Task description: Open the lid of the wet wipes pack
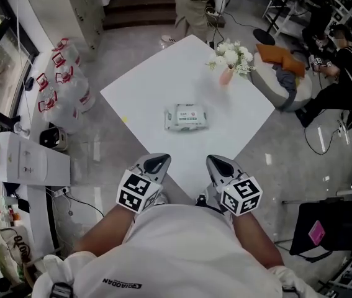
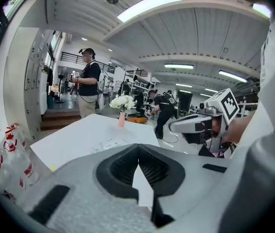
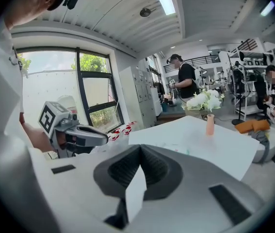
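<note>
The wet wipes pack (image 1: 186, 117) lies flat near the middle of the white table (image 1: 144, 92), its lid shut; in the left gripper view the pack (image 2: 109, 143) shows faintly beyond the jaws. My left gripper (image 1: 157, 163) and right gripper (image 1: 218, 164) hover side by side close to my body, at the table's near corner and well short of the pack. In each gripper's own view the jaws meet at the tips with nothing between them: left gripper (image 2: 138, 146), right gripper (image 3: 140, 147). Each sees the other beside it: right gripper (image 2: 188, 125), left gripper (image 3: 81, 135).
A pink vase of white flowers (image 1: 230, 61) stands at the table's far right corner. Packs of water bottles (image 1: 61, 82) sit on the floor to the left, next to a white cabinet (image 1: 27, 160). A cushioned seat (image 1: 281, 76) and a person (image 1: 343, 73) are at the right; another person (image 1: 194, 8) stands behind the table.
</note>
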`<state>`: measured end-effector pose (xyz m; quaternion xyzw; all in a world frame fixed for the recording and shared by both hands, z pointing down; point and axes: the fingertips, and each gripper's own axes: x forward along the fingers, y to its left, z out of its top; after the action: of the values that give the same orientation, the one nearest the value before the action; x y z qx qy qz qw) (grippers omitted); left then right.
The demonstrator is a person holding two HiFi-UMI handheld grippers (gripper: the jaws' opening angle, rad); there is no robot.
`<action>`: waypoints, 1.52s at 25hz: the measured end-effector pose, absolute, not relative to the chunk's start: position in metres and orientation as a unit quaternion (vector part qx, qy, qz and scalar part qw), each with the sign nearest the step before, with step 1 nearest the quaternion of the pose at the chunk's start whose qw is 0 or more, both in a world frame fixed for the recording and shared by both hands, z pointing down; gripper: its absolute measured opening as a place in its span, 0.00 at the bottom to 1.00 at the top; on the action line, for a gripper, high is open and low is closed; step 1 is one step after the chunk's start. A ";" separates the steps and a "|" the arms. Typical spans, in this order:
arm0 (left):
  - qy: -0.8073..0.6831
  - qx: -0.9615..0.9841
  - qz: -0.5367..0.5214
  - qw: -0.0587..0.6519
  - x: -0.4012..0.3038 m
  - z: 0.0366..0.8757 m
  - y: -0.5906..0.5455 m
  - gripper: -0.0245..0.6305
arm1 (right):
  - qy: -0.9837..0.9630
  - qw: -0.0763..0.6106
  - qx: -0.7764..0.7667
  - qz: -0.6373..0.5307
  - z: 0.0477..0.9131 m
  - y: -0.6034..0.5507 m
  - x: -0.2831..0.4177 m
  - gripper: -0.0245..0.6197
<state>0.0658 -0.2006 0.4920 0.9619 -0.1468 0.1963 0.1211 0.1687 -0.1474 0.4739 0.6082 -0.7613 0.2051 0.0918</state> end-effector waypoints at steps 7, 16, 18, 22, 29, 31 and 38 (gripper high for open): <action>-0.192 0.955 0.190 0.126 0.078 0.488 -0.208 0.05 | -0.788 0.103 0.575 0.195 0.473 -0.164 0.187 0.05; -0.224 0.946 0.193 0.133 0.085 0.490 -0.211 0.05 | -0.807 0.123 0.549 0.180 0.477 -0.176 0.197 0.05; -0.226 0.945 0.195 0.132 0.088 0.489 -0.211 0.05 | -0.809 0.123 0.547 0.176 0.477 -0.178 0.198 0.05; -0.226 0.945 0.200 0.126 0.092 0.490 -0.211 0.05 | -0.812 0.122 0.544 0.170 0.479 -0.181 0.198 0.05; -0.227 0.943 0.206 0.130 0.092 0.493 -0.212 0.05 | -0.814 0.123 0.543 0.166 0.480 -0.186 0.199 0.05; -0.226 0.943 0.206 0.129 0.094 0.492 -0.213 0.05 | -0.814 0.123 0.544 0.165 0.480 -0.187 0.201 0.06; -0.223 0.943 0.208 0.131 0.096 0.493 -0.215 0.05 | -0.813 0.125 0.547 0.155 0.478 -0.190 0.202 0.09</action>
<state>0.0961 -0.2151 0.4935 0.9434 -0.2225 0.2083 0.1307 0.2016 -0.1901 0.4781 0.5470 -0.8131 0.1551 0.1252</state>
